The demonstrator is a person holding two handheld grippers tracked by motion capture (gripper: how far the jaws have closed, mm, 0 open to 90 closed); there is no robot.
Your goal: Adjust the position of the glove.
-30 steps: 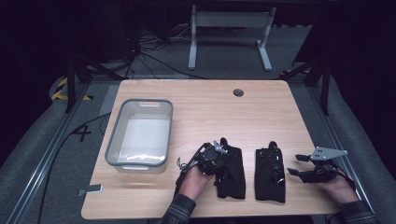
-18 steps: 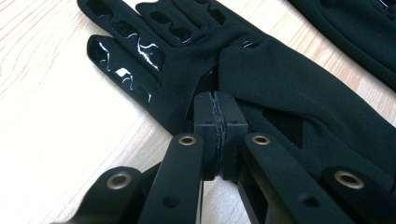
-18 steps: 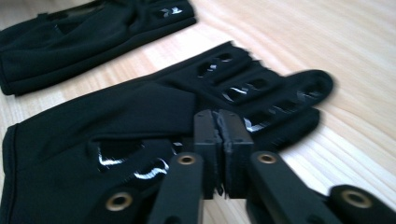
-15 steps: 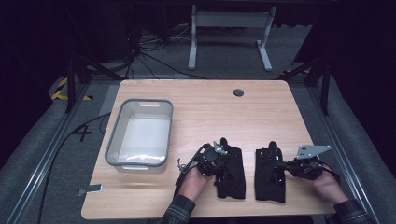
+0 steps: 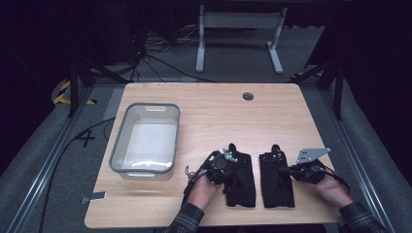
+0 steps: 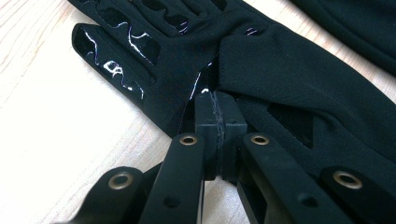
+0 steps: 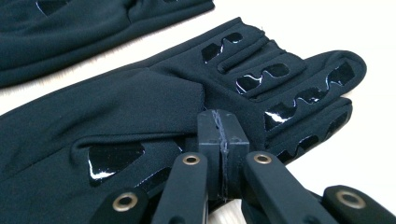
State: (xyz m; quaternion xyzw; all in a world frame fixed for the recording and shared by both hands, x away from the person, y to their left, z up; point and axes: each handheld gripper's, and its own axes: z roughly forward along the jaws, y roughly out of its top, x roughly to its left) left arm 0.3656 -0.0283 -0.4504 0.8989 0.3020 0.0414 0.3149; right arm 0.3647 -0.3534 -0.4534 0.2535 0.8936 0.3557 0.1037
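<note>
— What is seen, taken from the largest thing down?

— A wooden table [image 5: 214, 111] is seen from the high view, with a round grommet hole [image 5: 248, 96] near its far edge. A clear plastic bin [image 5: 145, 140] with a grey rim is set on the table's left half. On the floor to the left, a "4" [image 5: 85, 139] is marked beside yellow-and-black hazard tape [image 5: 63, 92].

— And the smaller things?

— Two black gloves are laid flat side by side near the front edge, close but apart: the left glove [image 5: 239, 180] and the right glove [image 5: 277, 180]. Glossy grip patches are seen on their fingers in both gripper views. No brand or label can be read on them.

— How are the tongs held?

— The left tongs [image 6: 218, 122] are closed together at the thumb-side edge of the left glove [image 6: 299, 70]; whether fabric is pinched cannot be told. The right tongs [image 7: 222, 133] are likewise pressed together against the edge of the right glove [image 7: 140, 107], and a grip on cloth cannot be confirmed. A grey plate [image 5: 312, 155] is carried on top of the right tongs.
</note>
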